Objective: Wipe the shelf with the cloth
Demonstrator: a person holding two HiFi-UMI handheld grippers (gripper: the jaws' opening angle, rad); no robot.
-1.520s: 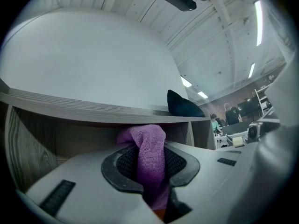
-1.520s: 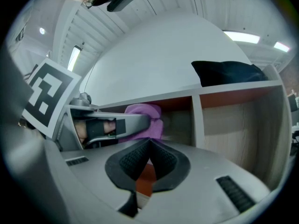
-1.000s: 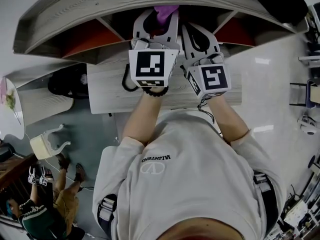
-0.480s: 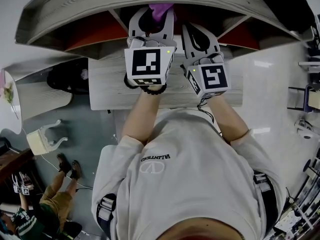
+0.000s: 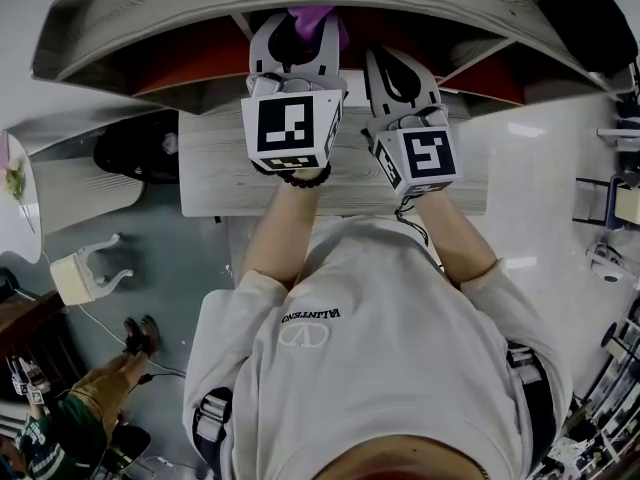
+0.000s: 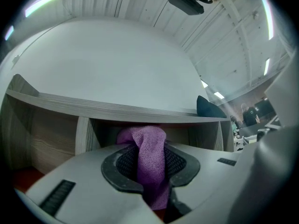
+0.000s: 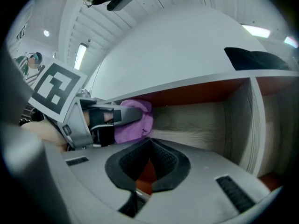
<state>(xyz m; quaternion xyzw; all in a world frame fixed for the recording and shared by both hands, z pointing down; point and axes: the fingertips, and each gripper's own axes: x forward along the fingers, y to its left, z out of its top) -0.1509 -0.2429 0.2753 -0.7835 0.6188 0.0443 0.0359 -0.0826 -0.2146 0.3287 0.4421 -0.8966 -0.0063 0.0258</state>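
Note:
The purple cloth (image 5: 312, 15) is clamped in my left gripper (image 5: 298, 28), which is shut on it and reaches into the middle compartment of the grey wooden shelf (image 5: 200, 8). In the left gripper view the cloth (image 6: 148, 157) hangs between the dark pads under the shelf's top board (image 6: 117, 109). Just to the right, my right gripper (image 5: 384, 58) is shut with nothing in it, over the lower ledge (image 5: 215, 163). In the right gripper view the cloth (image 7: 136, 121) and left gripper (image 7: 110, 118) sit left of my right gripper (image 7: 151, 143), in front of the compartment's back wall (image 7: 196, 125).
The compartments have red floors (image 5: 190, 63) and upright dividers (image 7: 254, 120). A dark object (image 7: 261, 59) lies on the shelf's top. A black item (image 5: 135, 153) and a white stool (image 5: 85, 278) are at the left, and a person (image 5: 70, 423) stands at lower left.
My left gripper has moved a little to the left with the cloth, along the shelf opening. The right gripper has stayed where it was.

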